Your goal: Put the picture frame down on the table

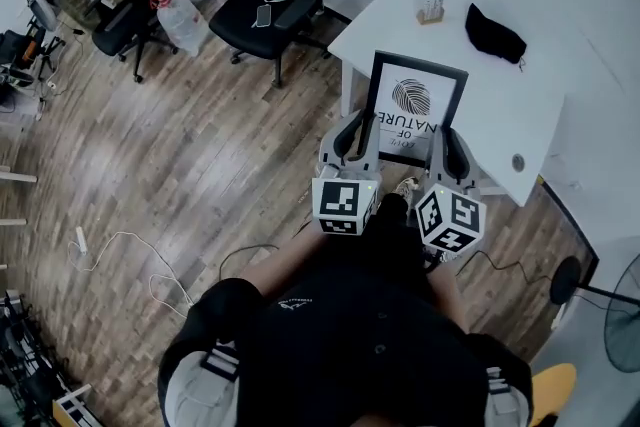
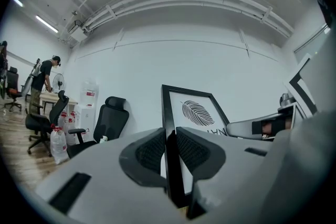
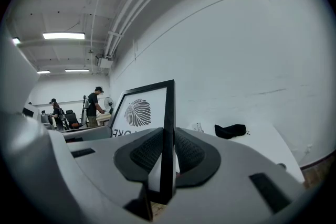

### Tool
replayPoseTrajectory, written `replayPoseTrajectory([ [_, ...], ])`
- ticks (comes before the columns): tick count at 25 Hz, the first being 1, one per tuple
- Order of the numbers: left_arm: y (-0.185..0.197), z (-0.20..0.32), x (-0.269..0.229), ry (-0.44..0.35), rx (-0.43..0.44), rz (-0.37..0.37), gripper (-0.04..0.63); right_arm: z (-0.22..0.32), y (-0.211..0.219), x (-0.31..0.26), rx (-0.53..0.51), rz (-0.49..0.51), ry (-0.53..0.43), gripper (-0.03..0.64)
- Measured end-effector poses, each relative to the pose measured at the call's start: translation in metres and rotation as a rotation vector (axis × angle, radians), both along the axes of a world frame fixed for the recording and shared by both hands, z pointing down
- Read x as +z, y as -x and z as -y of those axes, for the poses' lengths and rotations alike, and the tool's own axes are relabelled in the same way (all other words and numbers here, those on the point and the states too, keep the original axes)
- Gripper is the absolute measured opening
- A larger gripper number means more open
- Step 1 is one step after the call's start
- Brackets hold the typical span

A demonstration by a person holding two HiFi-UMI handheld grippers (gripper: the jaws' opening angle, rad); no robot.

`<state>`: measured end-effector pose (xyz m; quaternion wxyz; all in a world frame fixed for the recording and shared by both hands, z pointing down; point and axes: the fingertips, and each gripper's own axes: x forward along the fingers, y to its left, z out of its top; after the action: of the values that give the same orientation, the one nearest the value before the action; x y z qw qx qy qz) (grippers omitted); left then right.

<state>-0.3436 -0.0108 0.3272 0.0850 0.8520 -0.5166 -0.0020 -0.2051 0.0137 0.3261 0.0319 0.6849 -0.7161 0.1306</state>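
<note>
A person seen from above reaches both arms forward, side by side, holding a rectangular picture frame (image 1: 415, 105) at the near edge of a smooth white table (image 1: 560, 105). Whether it touches the tabletop is unclear. The frame has a thin, matte black moulding around a white print of a finely veined leaf. Below the leaf are the words "OF NATURE", upside down in the head view. The left gripper (image 1: 358, 130) has its ribbed black pads closed on the frame's left rail. The right gripper (image 1: 450, 140) clamps the right rail the same way. Both grey grippers point roughly level. A soft black pouch (image 1: 494, 33) lies farther back on the table.
</note>
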Motion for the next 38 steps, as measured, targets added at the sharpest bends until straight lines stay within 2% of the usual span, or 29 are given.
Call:
replayPoseTrajectory([
  [6, -0.012, 0.030, 0.009, 0.033, -0.024, 0.007, 0.072, 0.030, -0.012, 0.008, -0.028, 0.000, 0.023, 0.067],
  [23, -0.130, 0.124, 0.008, 0.047, -0.006, 0.029, 0.072, 0.127, -0.130, 0.013, -0.012, 0.025, 0.048, 0.067],
  [38, -0.279, 0.175, 0.004, 0.024, 0.060, 0.053, 0.072, 0.169, -0.278, 0.008, 0.050, 0.045, 0.022, 0.067],
])
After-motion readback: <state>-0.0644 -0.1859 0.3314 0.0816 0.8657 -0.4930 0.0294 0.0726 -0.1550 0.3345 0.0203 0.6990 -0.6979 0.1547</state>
